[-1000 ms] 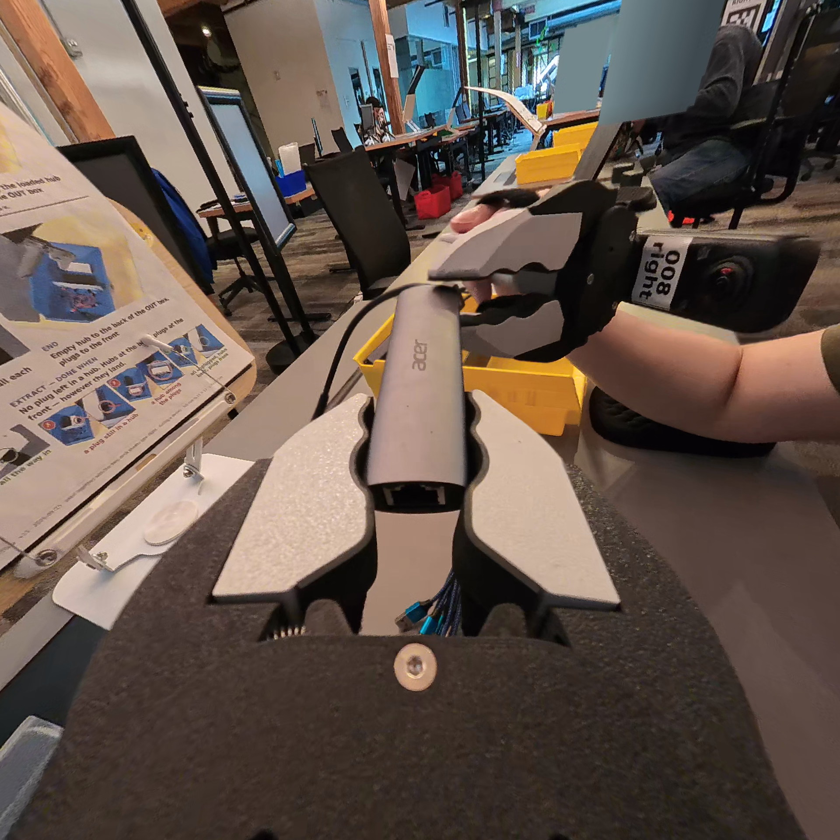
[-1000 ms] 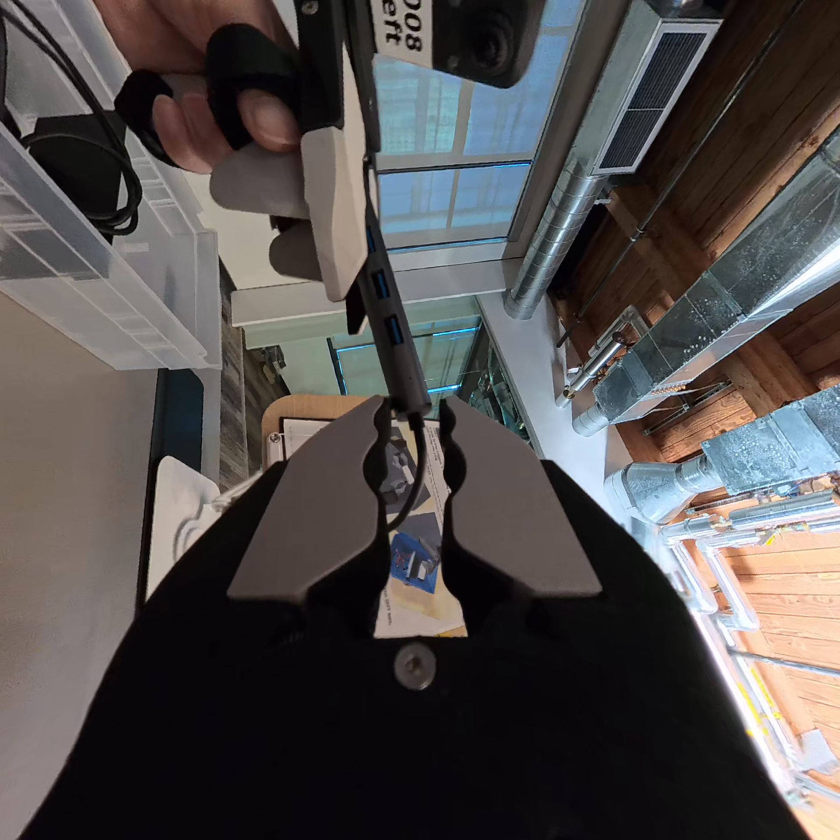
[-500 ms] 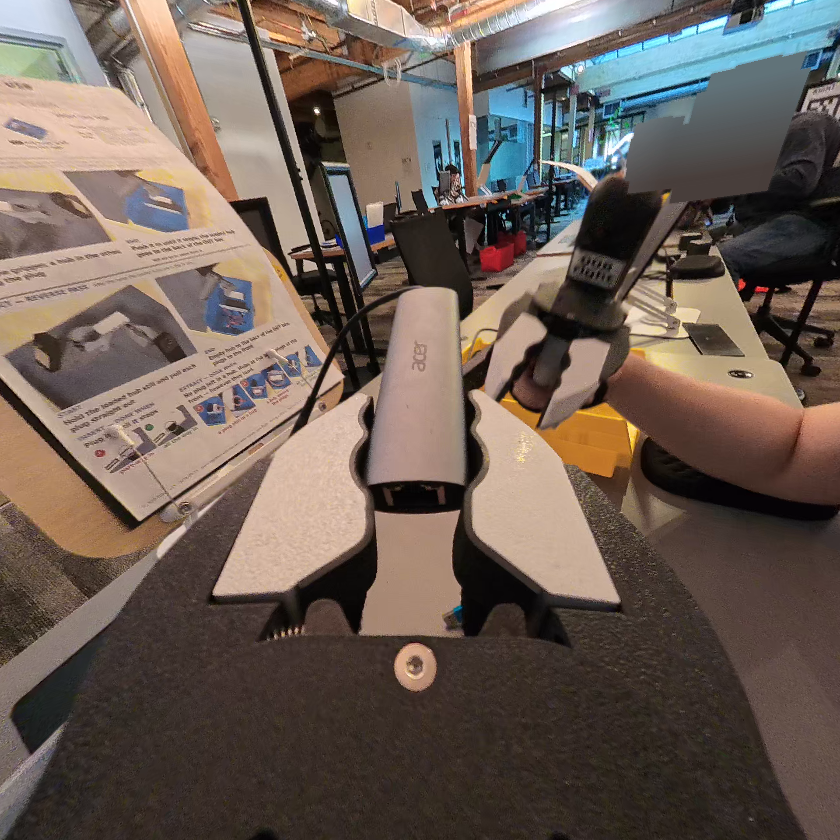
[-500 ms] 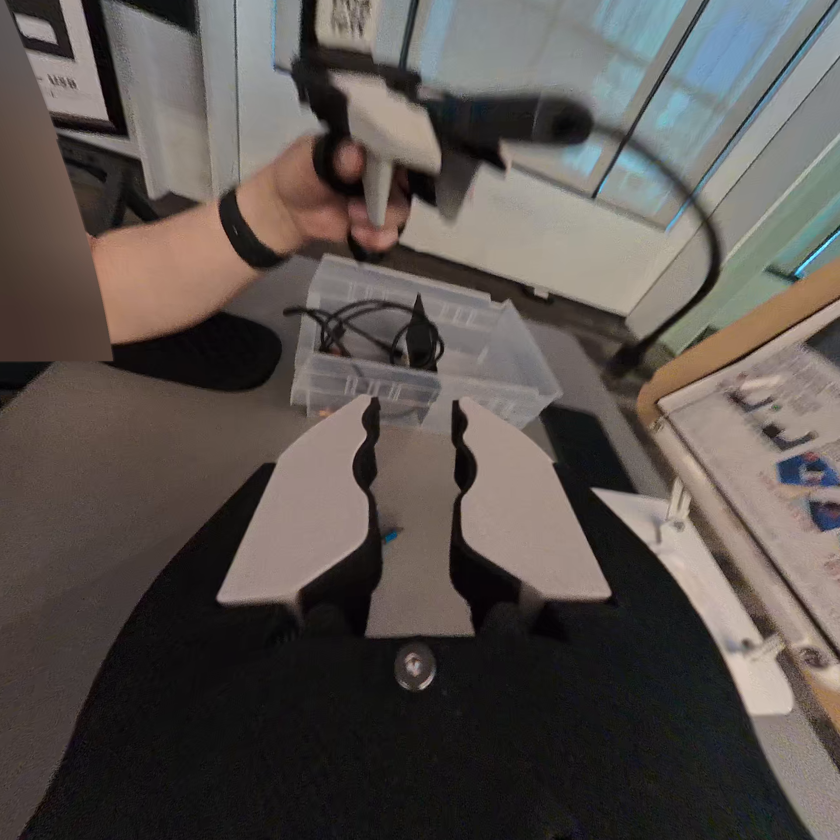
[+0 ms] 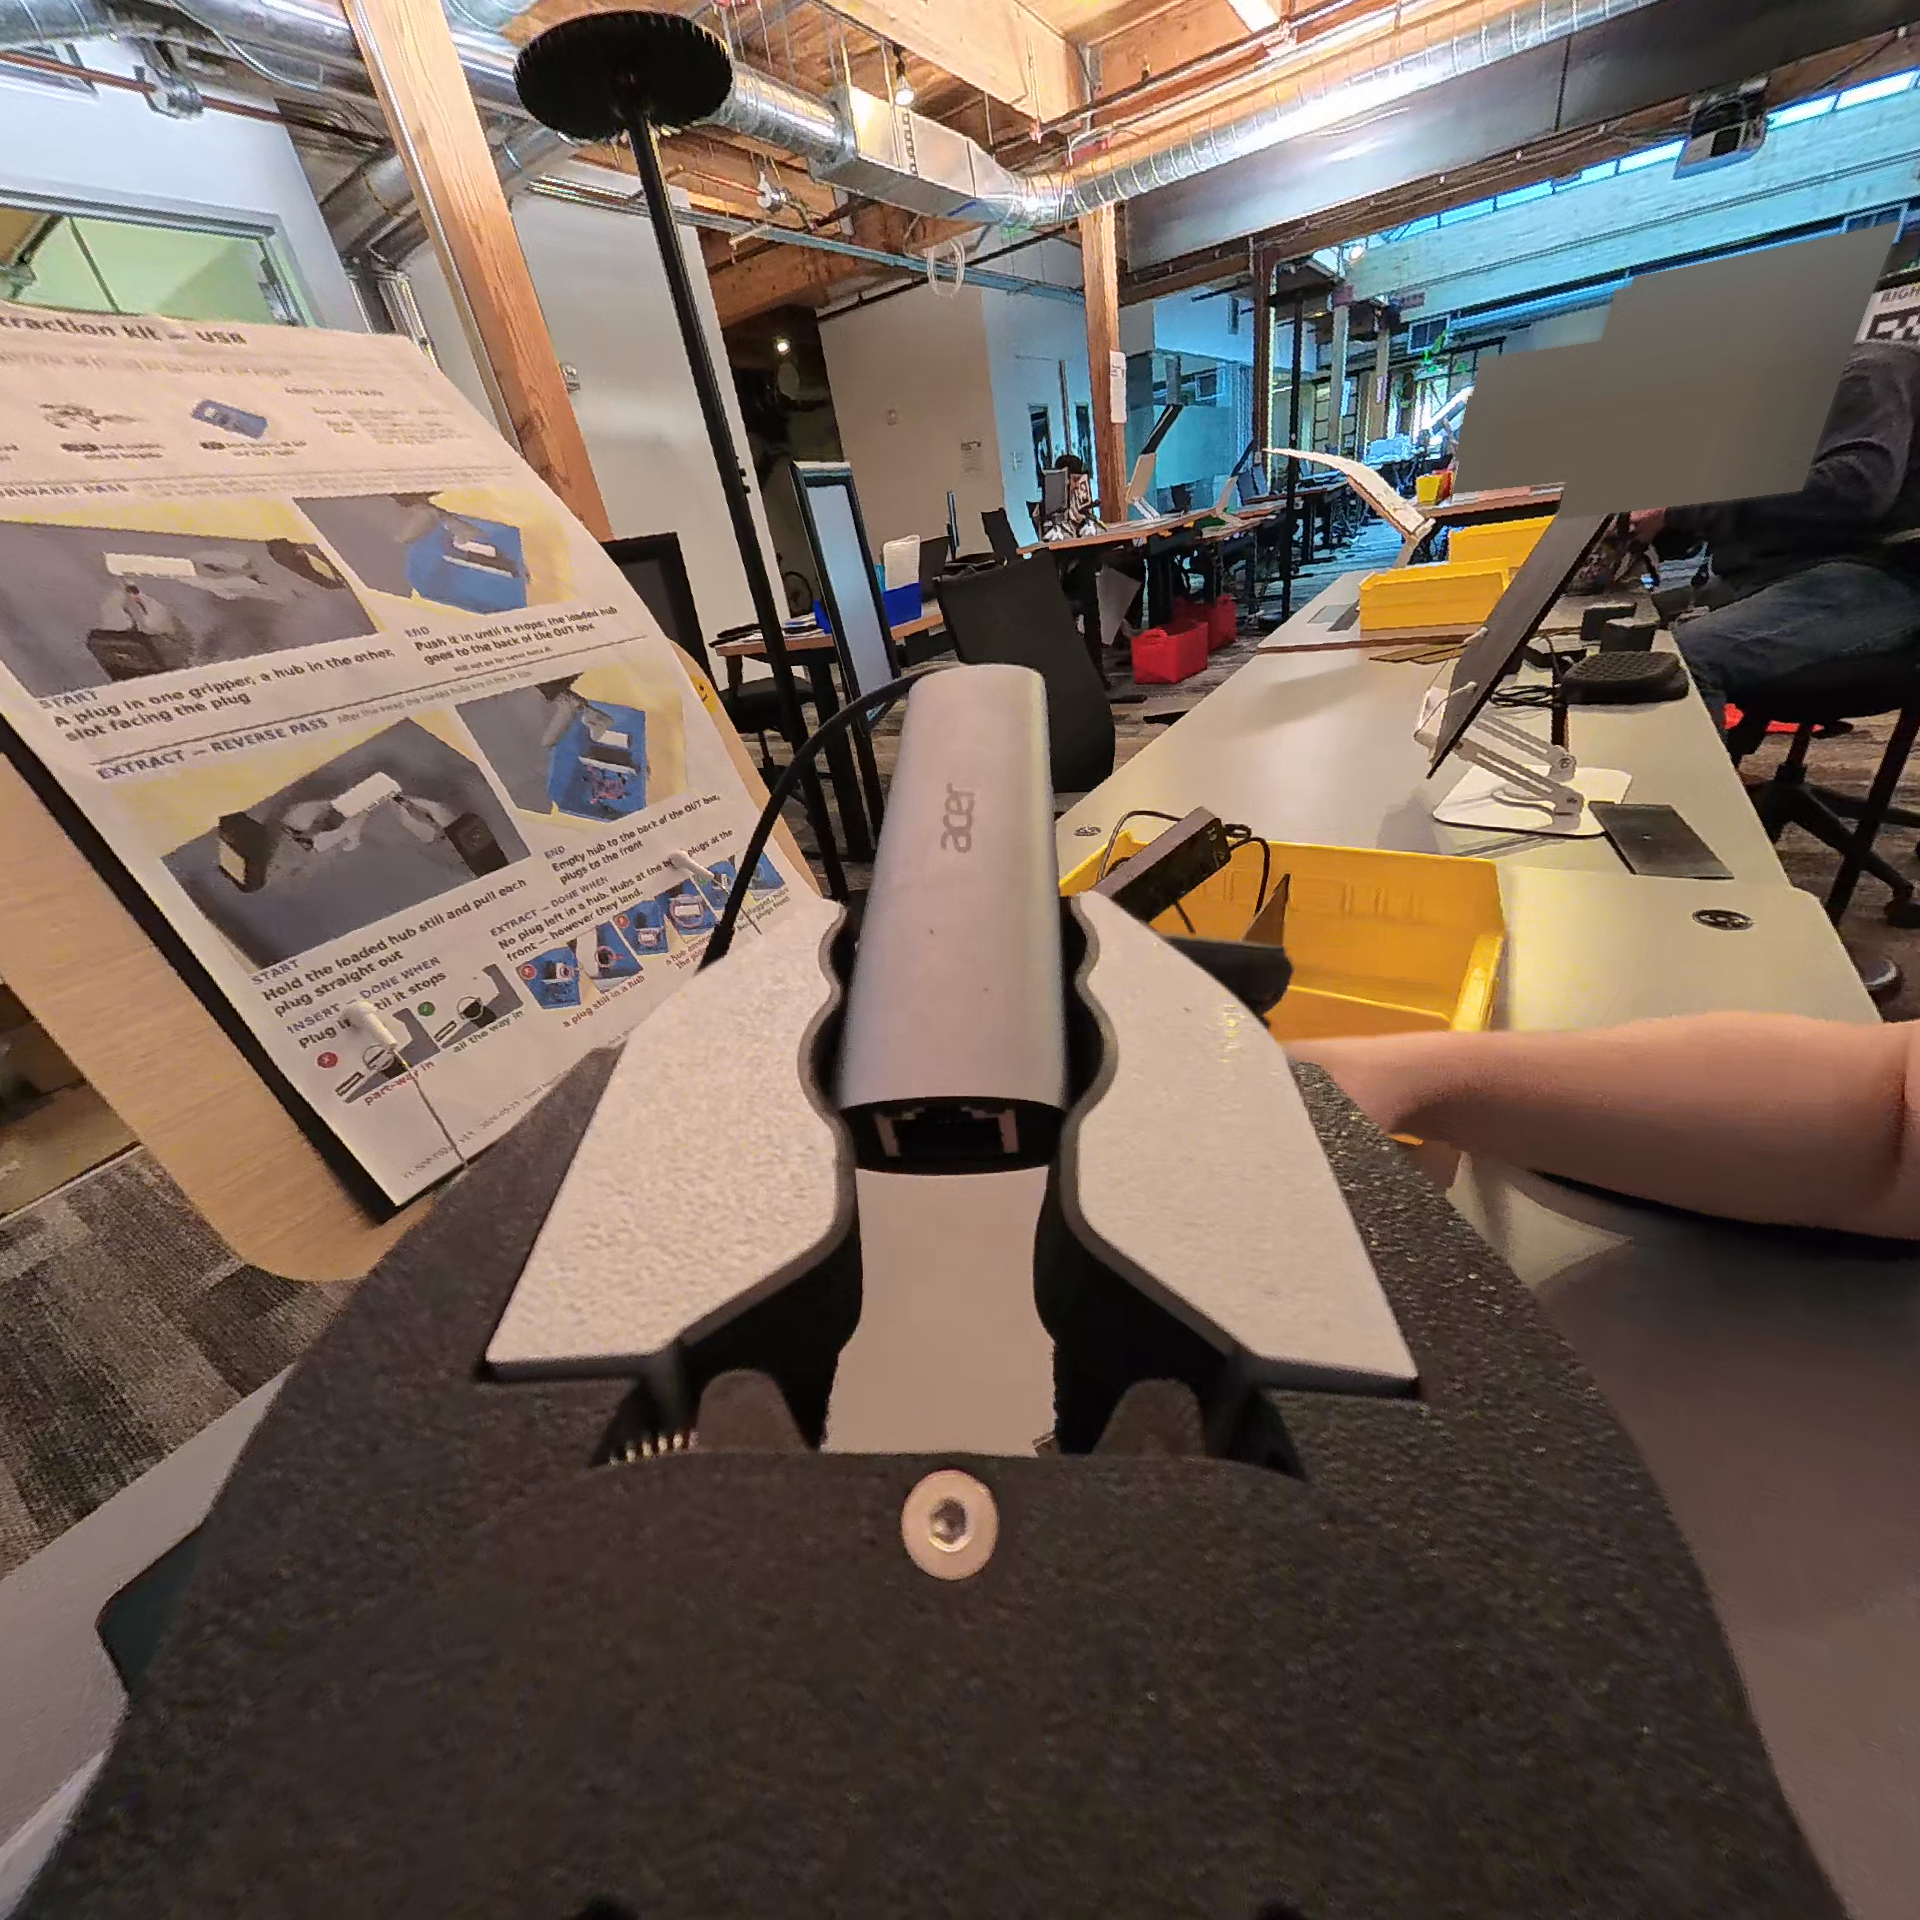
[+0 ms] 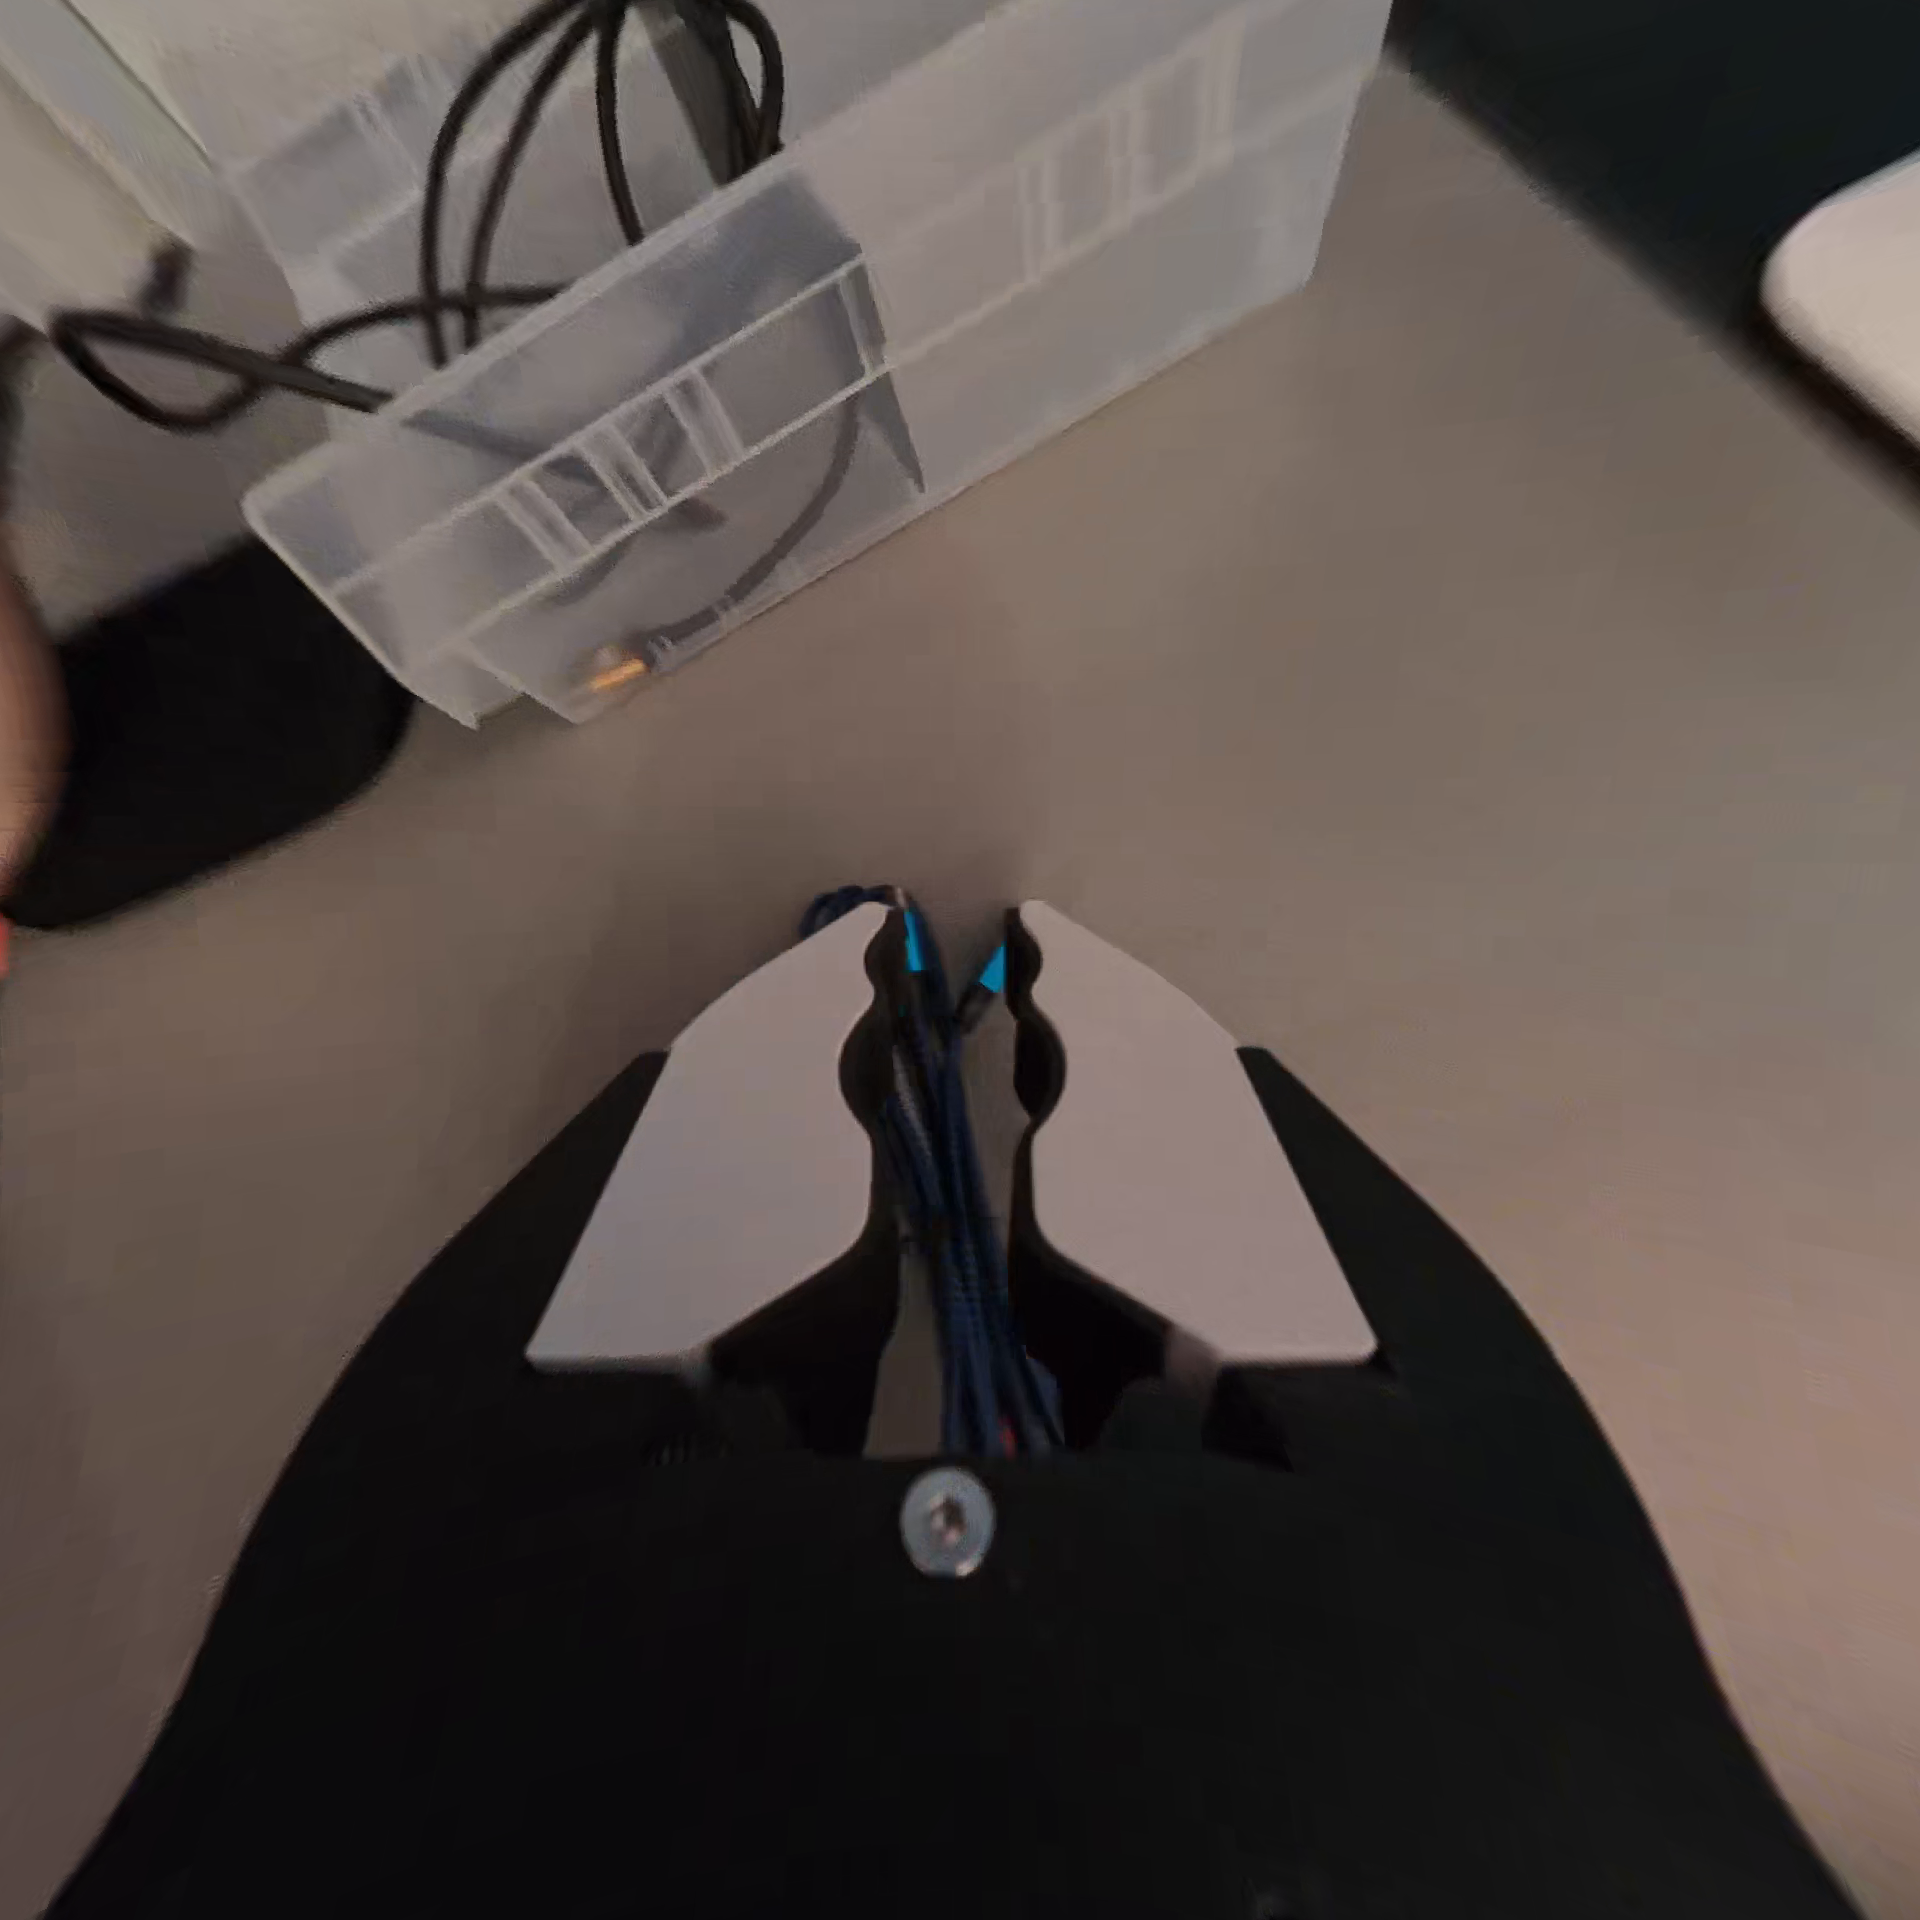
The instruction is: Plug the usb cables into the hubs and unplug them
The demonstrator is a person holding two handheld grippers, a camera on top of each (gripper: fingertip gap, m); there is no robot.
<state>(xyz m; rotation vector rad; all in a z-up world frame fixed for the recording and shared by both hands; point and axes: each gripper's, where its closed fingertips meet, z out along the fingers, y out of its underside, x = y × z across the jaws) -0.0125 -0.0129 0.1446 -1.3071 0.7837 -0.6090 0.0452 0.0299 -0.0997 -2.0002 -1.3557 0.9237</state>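
Left gripper clamps the rigid, smooth hub; right gripper, jaws parted, straddles limp cables at 6 o'clock; likely best gripped by their plugs.

Big open loft-style workspace here. Exposed wood beams and silver ductwork run across the ceiling, with thick wooden posts holding it up. White walls, a green-tinted window at upper left. Floor is grey patterned carpet. Long grey desks stretch toward the back, black office chairs tucked beside them, red bins on the floor farther off. A tall black pole stand rises up near the front. Light is bright and even, daylight coming in at the far end.
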